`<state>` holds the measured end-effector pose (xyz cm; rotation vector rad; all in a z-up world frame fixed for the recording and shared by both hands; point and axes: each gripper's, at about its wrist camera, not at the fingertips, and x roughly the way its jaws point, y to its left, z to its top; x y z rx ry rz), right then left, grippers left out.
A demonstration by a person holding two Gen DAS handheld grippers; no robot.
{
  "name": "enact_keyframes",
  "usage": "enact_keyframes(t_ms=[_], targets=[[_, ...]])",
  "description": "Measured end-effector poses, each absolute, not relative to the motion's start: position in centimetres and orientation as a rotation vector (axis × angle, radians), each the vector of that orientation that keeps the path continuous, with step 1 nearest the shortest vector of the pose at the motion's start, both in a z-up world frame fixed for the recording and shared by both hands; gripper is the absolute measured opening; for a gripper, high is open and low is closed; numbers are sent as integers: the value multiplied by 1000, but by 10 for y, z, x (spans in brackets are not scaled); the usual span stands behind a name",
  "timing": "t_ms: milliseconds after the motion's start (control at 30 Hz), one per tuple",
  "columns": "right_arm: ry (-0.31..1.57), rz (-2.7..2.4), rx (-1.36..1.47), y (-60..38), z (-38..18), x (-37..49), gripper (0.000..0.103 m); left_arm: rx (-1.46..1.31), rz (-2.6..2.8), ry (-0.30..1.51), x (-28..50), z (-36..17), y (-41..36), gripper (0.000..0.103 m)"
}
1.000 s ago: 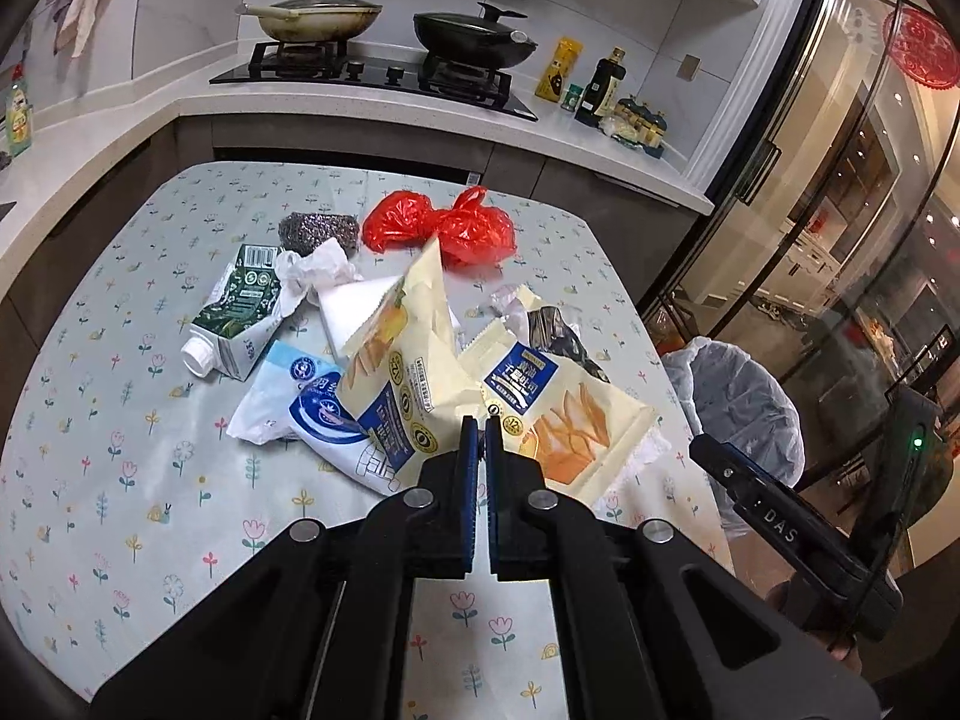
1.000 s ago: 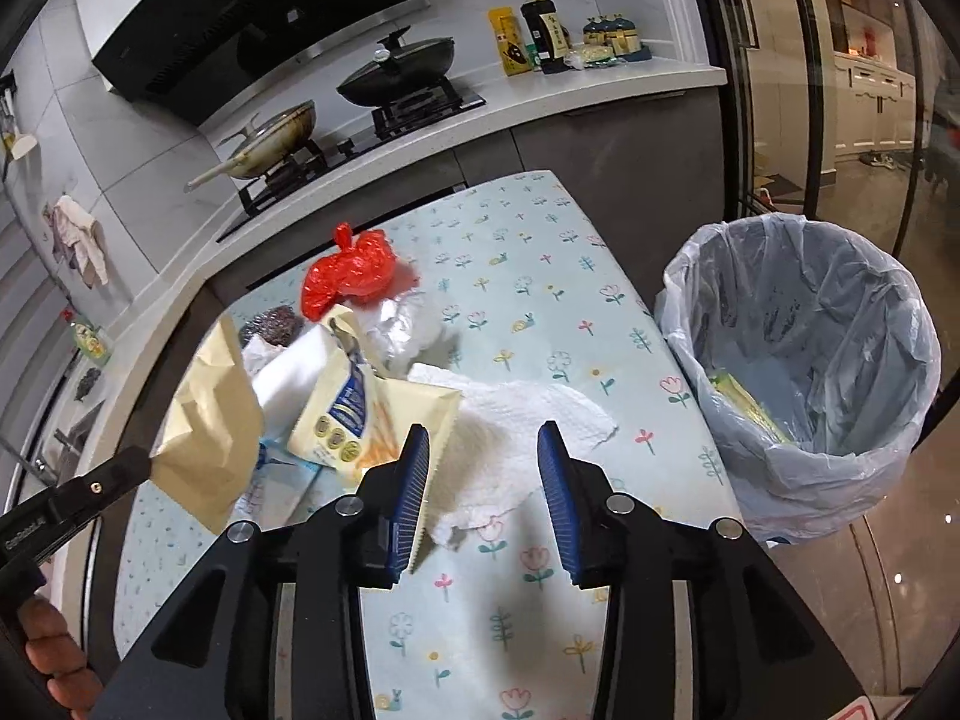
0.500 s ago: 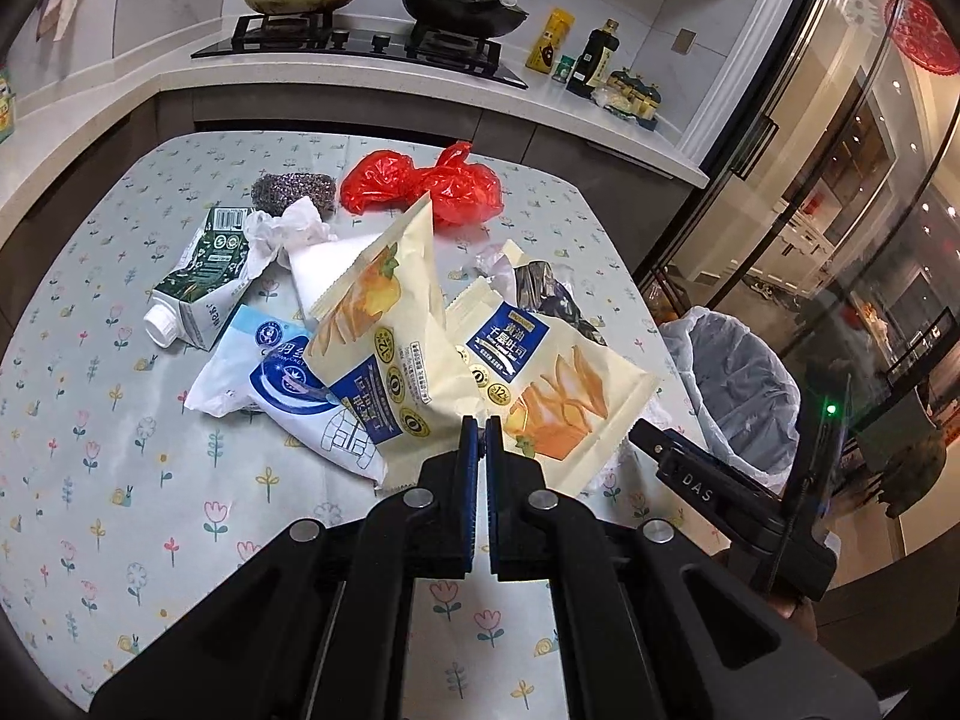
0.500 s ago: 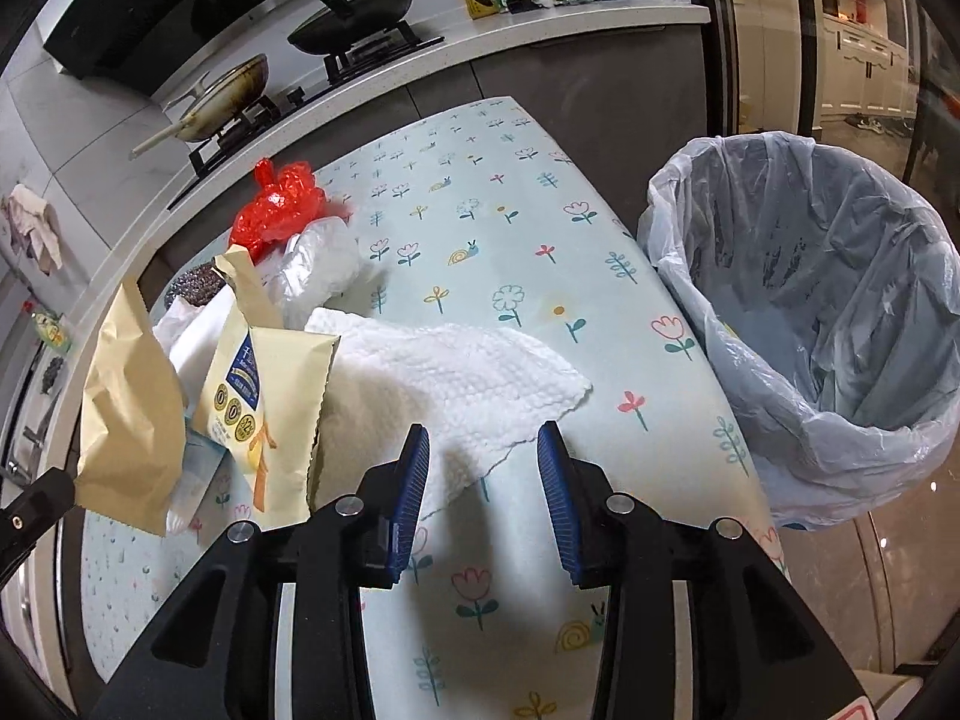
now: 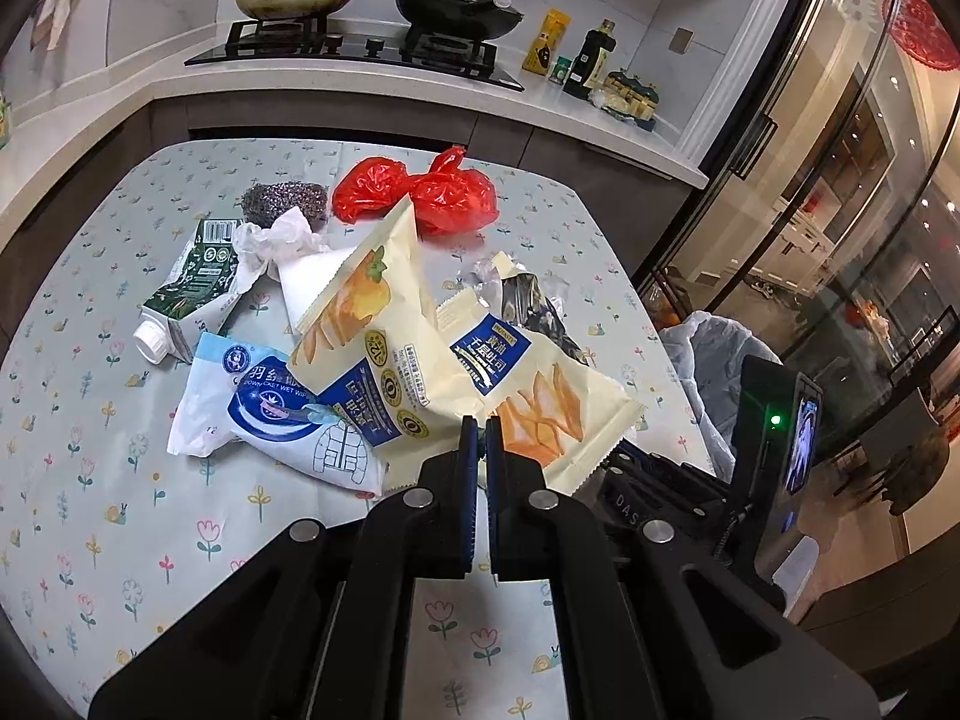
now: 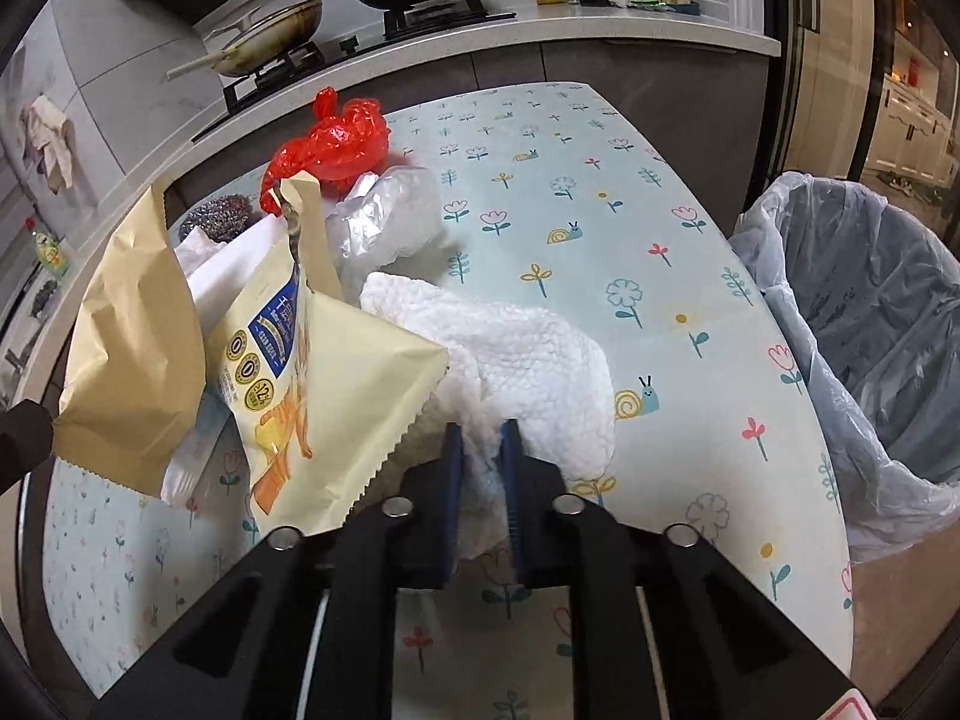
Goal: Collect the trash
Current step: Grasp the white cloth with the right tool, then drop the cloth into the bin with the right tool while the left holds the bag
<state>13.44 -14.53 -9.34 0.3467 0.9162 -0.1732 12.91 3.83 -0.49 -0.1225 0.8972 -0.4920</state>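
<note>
Two grippers worked over one flowered table [image 6: 600, 192], and the litter lay heaped just ahead of their jaws, presumably gathered there so each piece could be carried to the single lined trash bin [image 6: 870, 330] standing off the table edge, to the right of the right jaws. The right gripper [image 6: 482, 438] had its jaws pinching the near edge of one white paper towel [image 6: 528, 354], which bunched up between the blue pads; that grip looked made for lifting the sheet across to the bin. The left gripper [image 5: 478, 429] had its jaws pressed together on the bottom corner of a cream snack bag [image 5: 372, 336], so the bag stood tilted up above the pile rather than lying flat. A second cream snack bag [image 5: 528, 384] of the same brand lay just right of those jaws, touching the first. Left of the left jaws sat one blue-and-white wet-wipes pack [image 5: 264, 408], partly under the held bag, and beyond it one green milk carton [image 5: 192, 288] on its side with one crumpled tissue [image 5: 276, 240] against it. Farther ahead were one red plastic bag [image 5: 432, 192], one steel-wool scourer [image 5: 282, 198], and one clear crinkled wrapper [image 6: 390, 216]. Only the two pinched pieces looked ready to go; the rest awaited later trips.
</note>
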Motion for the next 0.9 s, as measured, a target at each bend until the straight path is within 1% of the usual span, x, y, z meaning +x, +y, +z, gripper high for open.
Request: enact_keyframes(t_ms=[133, 633, 900], targets=[[874, -188, 371, -157, -79, 121, 4, -125, -491, 890, 128, -2, 38, 2], [650, -230, 420, -195, 9, 76, 4, -114, -525, 804, 106, 35, 28, 2], [588, -229, 439, -206, 30, 54, 4, -111, -527, 792, 98, 41, 26, 2]])
